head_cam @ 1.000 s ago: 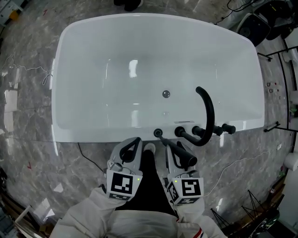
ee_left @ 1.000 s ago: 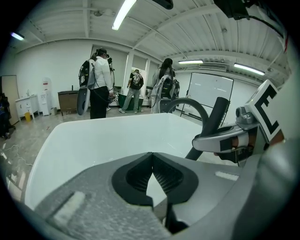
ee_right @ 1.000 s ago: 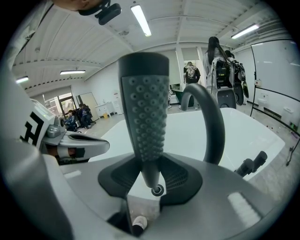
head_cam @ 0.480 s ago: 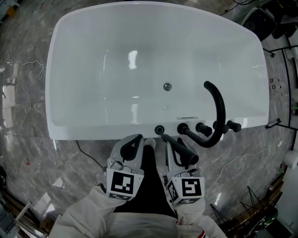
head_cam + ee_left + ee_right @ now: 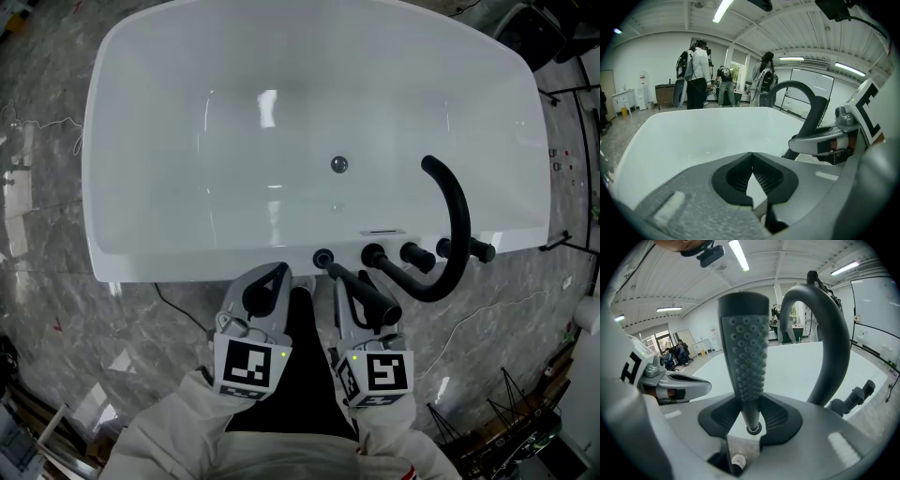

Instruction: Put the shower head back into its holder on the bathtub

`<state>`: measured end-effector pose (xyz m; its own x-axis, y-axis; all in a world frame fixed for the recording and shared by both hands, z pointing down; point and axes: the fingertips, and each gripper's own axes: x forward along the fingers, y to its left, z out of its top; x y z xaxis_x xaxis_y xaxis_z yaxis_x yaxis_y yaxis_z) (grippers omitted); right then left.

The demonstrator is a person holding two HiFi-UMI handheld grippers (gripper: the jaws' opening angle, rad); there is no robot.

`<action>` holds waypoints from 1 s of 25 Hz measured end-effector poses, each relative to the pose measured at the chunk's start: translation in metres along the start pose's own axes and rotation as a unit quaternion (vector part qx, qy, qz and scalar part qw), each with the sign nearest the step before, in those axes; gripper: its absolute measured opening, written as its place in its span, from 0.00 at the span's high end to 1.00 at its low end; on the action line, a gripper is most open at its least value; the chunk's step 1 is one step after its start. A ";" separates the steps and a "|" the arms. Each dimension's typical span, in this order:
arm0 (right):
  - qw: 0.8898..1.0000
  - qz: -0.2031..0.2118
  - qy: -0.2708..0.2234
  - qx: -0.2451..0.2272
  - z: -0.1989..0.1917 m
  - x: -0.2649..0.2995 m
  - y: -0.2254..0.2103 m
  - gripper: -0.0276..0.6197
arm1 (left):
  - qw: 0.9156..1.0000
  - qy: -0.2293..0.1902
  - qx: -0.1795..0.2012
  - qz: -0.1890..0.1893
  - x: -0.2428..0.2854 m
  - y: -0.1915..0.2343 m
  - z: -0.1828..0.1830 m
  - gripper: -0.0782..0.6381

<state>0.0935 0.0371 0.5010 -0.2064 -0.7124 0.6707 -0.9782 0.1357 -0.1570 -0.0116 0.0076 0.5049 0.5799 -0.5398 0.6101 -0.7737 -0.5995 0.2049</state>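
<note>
Shower head (image 5: 362, 293), handle clenched in right gripper (image 5: 751, 423) jaws, at 6 o'clock on the bathtub (image 5: 187, 269) rim, narrow end just beside the holder (image 5: 322, 258); left gripper (image 5: 751, 172) jaws closed together, empty.

1. Bright, even light falls from the ceiling strip lamps (image 5: 723, 9) overhead.
2. White glare patches sit on the bathtub (image 5: 169, 56) floor.
3. Both gripper views bulge at the edges, with black corners.
4. Nearest the lens everything looks soft; shadows are faint.

no legible txt anywhere, only b/w square marker patterns on left tool cube (image 5: 249, 368), right tool cube (image 5: 379, 374)
</note>
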 end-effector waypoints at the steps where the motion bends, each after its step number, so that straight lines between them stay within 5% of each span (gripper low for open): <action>1: 1.000 0.000 0.000 0.000 -0.002 0.002 -0.001 0.74 | 1.000 0.001 0.000 0.000 0.002 0.000 -0.002 0.89; 25: 0.999 0.008 0.027 -0.032 -0.032 0.031 0.002 0.74 | 0.999 0.009 -0.035 0.002 0.016 0.009 -0.028 0.89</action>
<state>0.0841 0.0371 0.5449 -0.2212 -0.6716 0.7072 -0.9738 0.1917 -0.1225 -0.0164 0.0104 0.5374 0.5732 -0.5311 0.6240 -0.7919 -0.5548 0.2552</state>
